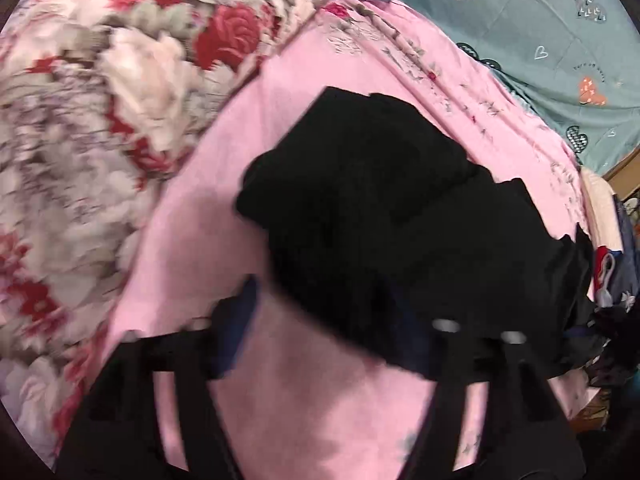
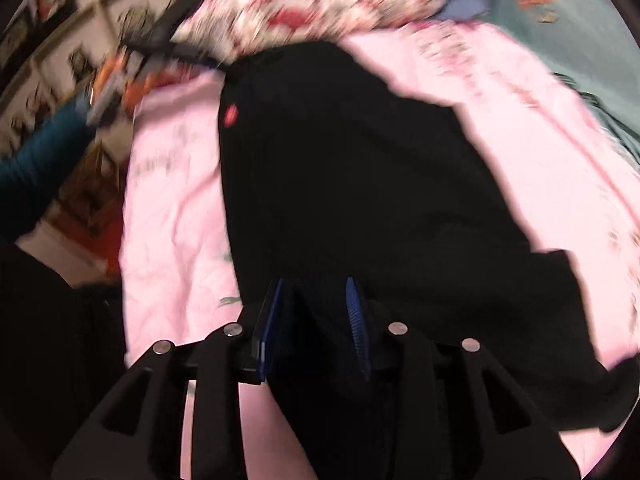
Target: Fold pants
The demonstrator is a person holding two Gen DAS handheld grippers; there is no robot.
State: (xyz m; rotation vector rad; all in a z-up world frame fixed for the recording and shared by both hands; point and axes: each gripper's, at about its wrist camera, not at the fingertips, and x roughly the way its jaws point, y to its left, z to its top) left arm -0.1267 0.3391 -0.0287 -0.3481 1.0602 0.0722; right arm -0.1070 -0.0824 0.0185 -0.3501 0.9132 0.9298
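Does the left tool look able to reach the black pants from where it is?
Probably yes. The left tool is open right at the near edge of the black pants, with only bare pink sheet around it; nothing lies in between.

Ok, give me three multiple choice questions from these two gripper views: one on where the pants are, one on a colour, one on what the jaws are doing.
1. Where do the black pants lie?
A. on the pink sheet
B. on a wooden chair
C. in a basket

2. What colour is the small mark on the pants?
A. yellow
B. red
C. white

3. How do the jaws of the left gripper stand?
A. spread wide, nothing between them
B. shut on a sock
C. out of view

Answers: 1 A, pink fabric shows all around the pants. 2 B, the right wrist view shows a red spot near their upper left edge. 3 A, pink sheet is visible in the wide gap between them.
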